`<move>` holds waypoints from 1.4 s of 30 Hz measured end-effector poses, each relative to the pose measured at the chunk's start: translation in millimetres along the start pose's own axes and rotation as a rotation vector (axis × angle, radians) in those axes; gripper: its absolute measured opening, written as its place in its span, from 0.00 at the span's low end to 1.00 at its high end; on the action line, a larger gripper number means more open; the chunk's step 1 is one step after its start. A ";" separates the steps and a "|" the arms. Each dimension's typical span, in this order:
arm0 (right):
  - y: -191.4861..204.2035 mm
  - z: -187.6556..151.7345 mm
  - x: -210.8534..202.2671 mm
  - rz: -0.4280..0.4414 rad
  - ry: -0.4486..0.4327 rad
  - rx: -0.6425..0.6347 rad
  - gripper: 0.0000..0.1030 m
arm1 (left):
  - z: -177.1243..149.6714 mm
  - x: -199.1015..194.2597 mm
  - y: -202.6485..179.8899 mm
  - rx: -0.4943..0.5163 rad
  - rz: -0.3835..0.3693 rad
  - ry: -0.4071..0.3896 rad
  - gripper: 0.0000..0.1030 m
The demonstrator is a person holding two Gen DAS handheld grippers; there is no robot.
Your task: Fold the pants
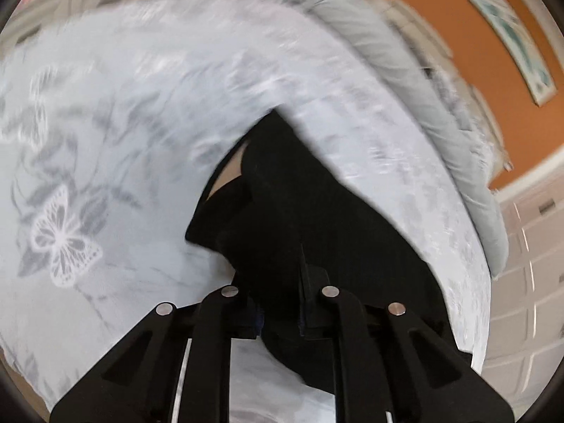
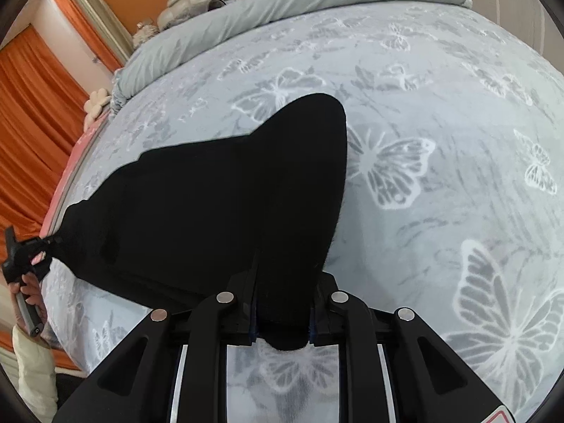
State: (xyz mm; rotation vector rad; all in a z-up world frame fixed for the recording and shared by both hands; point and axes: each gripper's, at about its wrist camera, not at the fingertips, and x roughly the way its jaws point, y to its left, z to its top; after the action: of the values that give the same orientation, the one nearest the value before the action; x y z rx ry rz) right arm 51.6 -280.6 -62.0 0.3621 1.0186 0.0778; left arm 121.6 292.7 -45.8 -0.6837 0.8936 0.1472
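Black pants (image 2: 218, 194) on pale-blue butterfly-patterned bedspread (image 2: 440, 112).

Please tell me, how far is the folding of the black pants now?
Done: both grippers have gripped the black pants; the right gripper and left gripper each pinch an end. In hand: the cloth hangs stretched between them over the butterfly bedspread. Left: no finished fold shows yet; the pants must be laid down, folded over and smoothed.
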 end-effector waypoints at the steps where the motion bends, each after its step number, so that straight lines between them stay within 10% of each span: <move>1: -1.7 0.2 -5.7 0.002 -0.008 0.001 0.15 | -3.0 -6.3 -7.0 0.017 -0.013 -0.009 0.12; 10: -77.4 -13.1 -60.4 -0.036 -0.022 0.112 0.15 | -48.5 -40.9 -39.4 0.143 -0.089 0.063 0.12; 17: -106.3 -24.9 -49.7 -0.098 0.063 0.152 0.19 | -76.8 24.0 8.6 -0.039 -0.006 0.347 0.22; 23: -81.6 -13.8 -61.0 -0.288 0.000 0.098 0.48 | -75.0 28.3 24.3 -0.213 -0.119 0.330 0.48; 25: -65.1 -9.6 -75.8 -0.387 -0.094 0.022 0.59 | -75.9 31.1 20.9 -0.211 -0.104 0.319 0.37; 26: -62.0 -8.8 -80.4 -0.398 -0.125 0.000 0.61 | -75.9 31.4 14.5 -0.175 -0.077 0.306 0.15; 31: -40.4 -2.2 -80.0 -0.344 -0.174 -0.058 0.64 | -72.4 5.2 -27.6 -0.045 -0.075 0.180 0.12; 37: -31.1 4.5 -71.0 -0.315 -0.164 -0.060 0.64 | -115.1 -68.0 -176.3 0.356 -0.170 -0.018 0.12; 42: -33.2 7.2 -68.2 -0.288 -0.151 -0.037 0.64 | -193.8 -55.7 -271.0 0.569 -0.243 0.109 0.24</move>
State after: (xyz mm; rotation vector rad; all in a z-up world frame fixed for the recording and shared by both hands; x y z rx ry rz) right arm 18.2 -329.3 -13.9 0.1817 0.9094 -0.1876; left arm 62.9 -27.4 44.7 -0.2635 0.8936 -0.3545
